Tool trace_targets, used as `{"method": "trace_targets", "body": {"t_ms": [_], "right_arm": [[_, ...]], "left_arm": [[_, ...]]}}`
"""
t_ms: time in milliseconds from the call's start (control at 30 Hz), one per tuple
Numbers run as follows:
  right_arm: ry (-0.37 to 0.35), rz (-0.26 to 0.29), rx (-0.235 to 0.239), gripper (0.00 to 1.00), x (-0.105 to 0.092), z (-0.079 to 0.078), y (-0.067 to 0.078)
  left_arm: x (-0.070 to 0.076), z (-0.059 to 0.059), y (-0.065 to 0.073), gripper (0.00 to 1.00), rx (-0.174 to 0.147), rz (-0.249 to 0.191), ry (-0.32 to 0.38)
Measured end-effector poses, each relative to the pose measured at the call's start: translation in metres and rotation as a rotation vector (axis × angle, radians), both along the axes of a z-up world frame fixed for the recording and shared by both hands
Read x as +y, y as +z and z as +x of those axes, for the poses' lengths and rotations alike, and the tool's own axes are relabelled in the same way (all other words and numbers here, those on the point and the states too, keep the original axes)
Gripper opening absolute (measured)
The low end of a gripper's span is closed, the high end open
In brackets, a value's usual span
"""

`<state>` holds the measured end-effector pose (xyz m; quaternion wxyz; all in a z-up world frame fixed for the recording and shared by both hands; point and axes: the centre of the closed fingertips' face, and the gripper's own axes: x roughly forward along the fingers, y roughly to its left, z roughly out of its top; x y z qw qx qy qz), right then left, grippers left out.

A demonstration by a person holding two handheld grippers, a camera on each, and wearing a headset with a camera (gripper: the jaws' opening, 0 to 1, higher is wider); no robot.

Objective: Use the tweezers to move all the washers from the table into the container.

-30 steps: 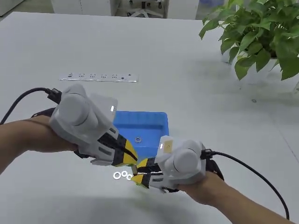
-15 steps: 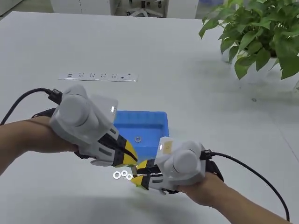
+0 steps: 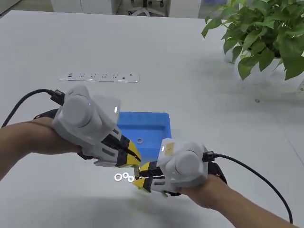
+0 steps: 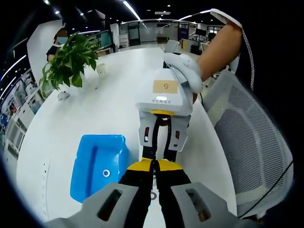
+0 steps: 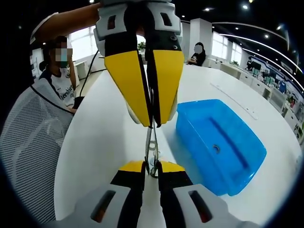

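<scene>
your left gripper (image 4: 153,166) and right gripper (image 5: 152,167) meet tip to tip, both sets of jaws pinched on the tweezers (image 5: 151,142). loose washers (image 3: 124,177) lie on the table (image 3: 199,95) at the blue container's (image 3: 142,114) 7 o'clock. one washer (image 3: 139,140) sits inside.

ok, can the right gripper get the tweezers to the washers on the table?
Probably yes: the right gripper holds the tweezers right beside the washers, with bare table between. The left gripper also grips the tweezers, so both must move together.
</scene>
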<state>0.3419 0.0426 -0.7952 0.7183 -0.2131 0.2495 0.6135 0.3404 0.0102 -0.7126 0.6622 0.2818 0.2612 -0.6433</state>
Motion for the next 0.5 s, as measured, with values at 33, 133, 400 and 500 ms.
{"method": "trace_targets", "body": {"t_ms": [33,133,400,500], "right_arm": [[-0.003,0.000,0.006,0.11,0.0000,0.0007,-0.0001],[-0.001,-0.007,0.009,0.11,0.0000,0.0014,-0.0001],[0.003,-0.011,0.022,0.10,0.0000,0.0011,-0.0003],[0.003,-0.015,0.026,0.09,0.0000,0.0008,-0.0006]], "left_arm": [[0.0000,0.0001,-0.0001,0.06,0.001,0.000,0.000],[-0.0001,0.0013,-0.0005,0.06,0.004,-0.002,0.000],[0.0004,0.0009,-0.0005,0.06,0.010,-0.004,-0.001],[0.0005,0.0007,-0.0003,0.06,0.010,-0.003,-0.002]]}}
